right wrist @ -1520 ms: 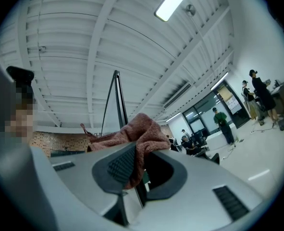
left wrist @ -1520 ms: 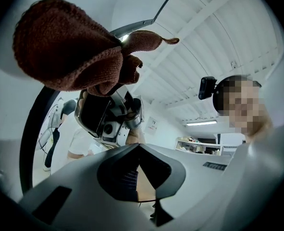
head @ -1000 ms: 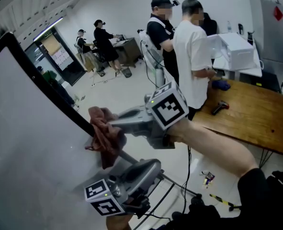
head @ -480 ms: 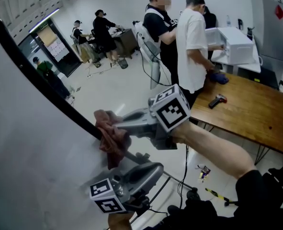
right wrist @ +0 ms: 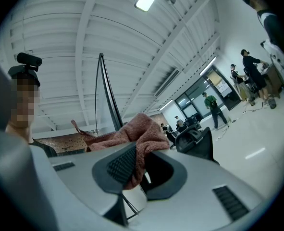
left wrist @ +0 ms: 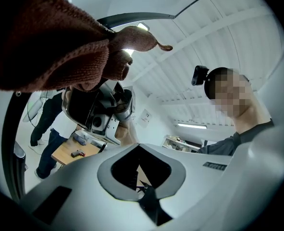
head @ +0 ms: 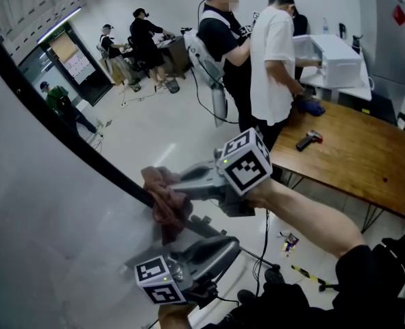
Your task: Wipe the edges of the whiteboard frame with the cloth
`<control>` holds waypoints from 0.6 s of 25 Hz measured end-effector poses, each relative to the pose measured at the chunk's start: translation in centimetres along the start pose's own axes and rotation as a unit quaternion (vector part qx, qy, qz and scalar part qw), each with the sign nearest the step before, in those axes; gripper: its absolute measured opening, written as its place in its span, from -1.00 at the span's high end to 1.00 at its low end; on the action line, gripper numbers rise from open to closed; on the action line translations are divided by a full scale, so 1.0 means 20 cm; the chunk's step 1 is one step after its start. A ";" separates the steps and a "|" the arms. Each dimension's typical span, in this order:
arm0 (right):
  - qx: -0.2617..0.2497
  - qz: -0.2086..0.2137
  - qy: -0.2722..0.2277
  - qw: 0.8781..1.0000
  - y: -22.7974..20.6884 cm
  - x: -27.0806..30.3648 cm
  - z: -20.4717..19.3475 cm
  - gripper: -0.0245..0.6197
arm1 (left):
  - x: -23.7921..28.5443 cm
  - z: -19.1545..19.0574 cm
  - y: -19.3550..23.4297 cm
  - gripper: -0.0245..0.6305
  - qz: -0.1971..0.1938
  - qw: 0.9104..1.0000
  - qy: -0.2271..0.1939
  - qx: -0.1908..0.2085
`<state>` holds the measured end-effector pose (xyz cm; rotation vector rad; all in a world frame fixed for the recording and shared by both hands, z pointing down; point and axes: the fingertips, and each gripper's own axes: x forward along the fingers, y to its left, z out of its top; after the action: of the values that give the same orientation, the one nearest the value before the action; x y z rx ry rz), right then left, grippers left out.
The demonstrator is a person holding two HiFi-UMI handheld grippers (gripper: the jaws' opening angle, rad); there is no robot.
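The right gripper (head: 177, 186) is reaching out to the left at the end of a bare right forearm (head: 305, 216), which is stretching in from the lower right, its upper arm sitting in a dark sleeve (head: 366, 269). Its jaws are pinching a fold of the cloth (head: 166, 210) between them, and its marker cube is facing up. The left gripper (head: 231, 244) is hanging nearer and lower, just under the right one, with its jaws pointing up and to the right. They are lying close together with nothing between them. The left hand (head: 175, 314) is only partly showing at the bottom edge.
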<state>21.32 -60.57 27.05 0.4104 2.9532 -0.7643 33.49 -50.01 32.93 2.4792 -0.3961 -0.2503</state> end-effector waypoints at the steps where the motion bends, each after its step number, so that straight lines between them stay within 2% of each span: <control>1: 0.007 0.001 0.000 1.000 -0.02 -0.01 -0.03 0.73 | 0.00 -0.01 0.01 0.97 0.001 1.000 0.000 -0.002; 15: 0.024 -0.009 0.024 0.999 -0.16 0.02 -0.21 0.73 | -0.03 -0.05 0.07 0.97 0.001 1.000 0.012 -0.028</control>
<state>20.15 -61.17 32.18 0.4127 2.9918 -0.8412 32.81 -50.37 34.71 2.4255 -0.3761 -0.2290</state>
